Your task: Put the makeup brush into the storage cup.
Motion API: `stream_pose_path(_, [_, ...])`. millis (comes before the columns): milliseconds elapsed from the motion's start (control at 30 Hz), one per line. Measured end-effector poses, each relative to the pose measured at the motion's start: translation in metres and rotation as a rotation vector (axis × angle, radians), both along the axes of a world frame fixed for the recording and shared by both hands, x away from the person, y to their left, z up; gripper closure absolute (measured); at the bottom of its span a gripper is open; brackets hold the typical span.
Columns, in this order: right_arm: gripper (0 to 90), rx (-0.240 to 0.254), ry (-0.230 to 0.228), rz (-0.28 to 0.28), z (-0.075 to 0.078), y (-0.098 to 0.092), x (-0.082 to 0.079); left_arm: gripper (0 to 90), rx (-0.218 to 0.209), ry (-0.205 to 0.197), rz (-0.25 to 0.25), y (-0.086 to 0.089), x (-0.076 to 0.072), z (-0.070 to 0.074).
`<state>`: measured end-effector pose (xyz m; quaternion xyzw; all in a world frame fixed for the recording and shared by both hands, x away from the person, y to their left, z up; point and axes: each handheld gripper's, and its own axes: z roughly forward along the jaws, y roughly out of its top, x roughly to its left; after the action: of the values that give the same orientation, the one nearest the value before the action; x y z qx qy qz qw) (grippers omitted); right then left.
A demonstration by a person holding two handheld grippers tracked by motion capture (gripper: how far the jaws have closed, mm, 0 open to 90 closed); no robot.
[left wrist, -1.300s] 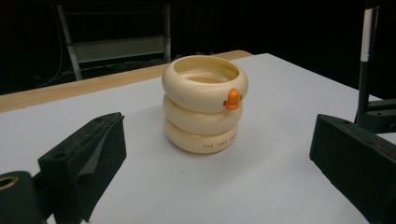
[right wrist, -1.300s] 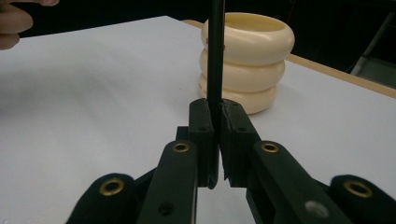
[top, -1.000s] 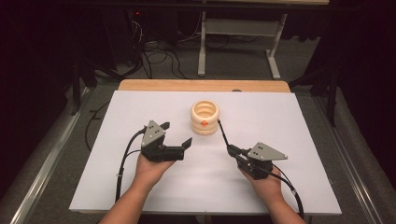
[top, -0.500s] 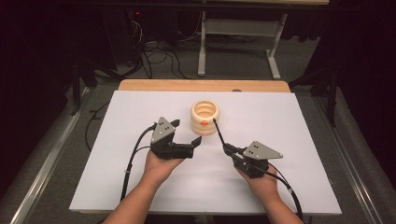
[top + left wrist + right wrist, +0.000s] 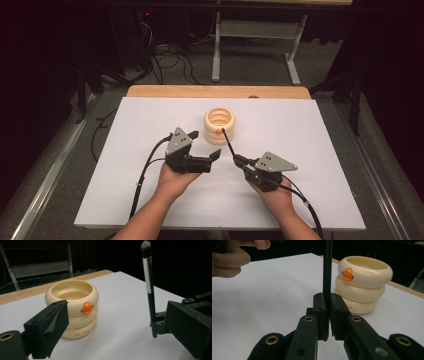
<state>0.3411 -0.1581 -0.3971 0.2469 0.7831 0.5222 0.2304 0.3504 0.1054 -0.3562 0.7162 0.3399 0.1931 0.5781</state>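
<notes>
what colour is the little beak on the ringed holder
Orange, on a cream holder; the beak shows best in the left gripper view.

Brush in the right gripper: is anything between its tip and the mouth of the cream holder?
Nothing visible. The brush, clamped in the right gripper, points at the cream holder; the left gripper sits open beside that path.

The brush (image 5: 327, 270) is cut off above, its bristles out of frame.

Cream holder (image 5: 72, 307) base txt: partly legible "THE".
</notes>
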Motion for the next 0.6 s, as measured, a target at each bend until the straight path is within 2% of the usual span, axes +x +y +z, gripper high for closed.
stream_pose_path(167, [86.0,0.001,0.001,0.02,-0.002,0.003,0.0,8.8,-0.016,0.002,-0.018,-0.002,-0.002,-0.001])
stream_pose_path(433, [86.0,0.074,0.053,0.063,-0.004,0.009,0.001,14.5,-0.038,-0.005,-0.024,0.001,-0.003,-0.002])
stream_pose_path(600, [86.0,0.072,0.061,0.074,-0.005,0.012,0.0,17.2,-0.054,0.005,-0.035,0.001,-0.003,-0.005])
